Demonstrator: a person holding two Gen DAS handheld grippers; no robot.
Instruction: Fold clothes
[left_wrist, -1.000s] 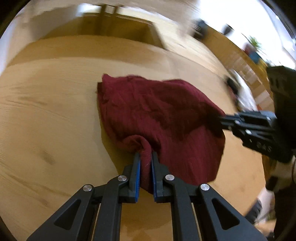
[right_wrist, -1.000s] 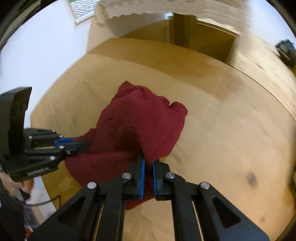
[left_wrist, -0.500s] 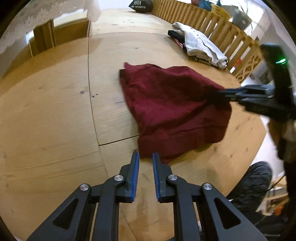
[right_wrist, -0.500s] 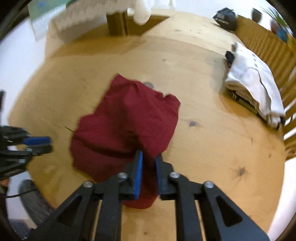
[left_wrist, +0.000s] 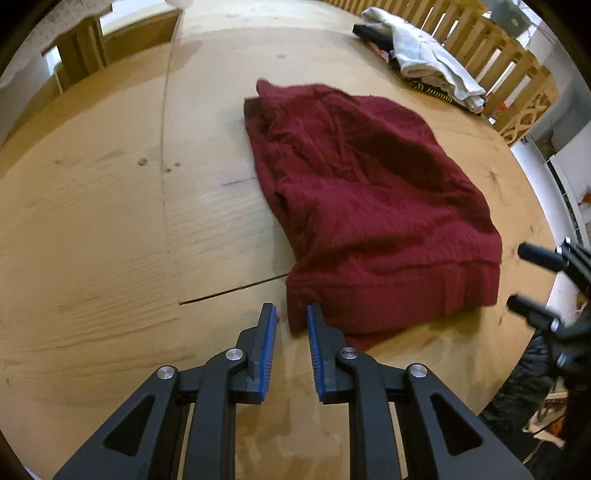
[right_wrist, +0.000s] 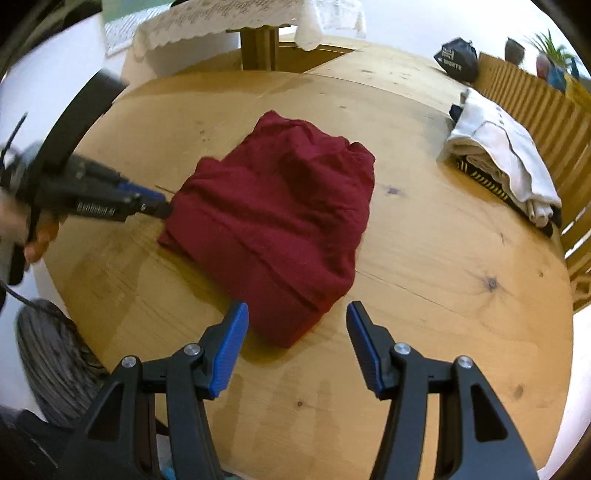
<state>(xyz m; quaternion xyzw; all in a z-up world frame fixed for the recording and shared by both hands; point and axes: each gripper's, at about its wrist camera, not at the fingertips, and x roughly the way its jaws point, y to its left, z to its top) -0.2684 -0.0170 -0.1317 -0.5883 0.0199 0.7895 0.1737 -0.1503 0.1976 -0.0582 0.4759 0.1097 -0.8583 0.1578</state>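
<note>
We note the wooden counter carrying a folded maroon garment near its middle, lying flat. A pile of folded pale clothes sits well apart at the counter's far right edge. The right gripper hangs with fingers spread wide, holding nothing, the garment's near corner between them. The left gripper is narrowly parted, empty, just beside the garment's hem corner.

Round, pale wooden surface with knots and plank seams. Slatted wooden railing at two o'clock, white walls beyond. At twelve o'clock, lace-edged cloth over a wooden post. Potted plant at one o'clock; bright, even light.
</note>
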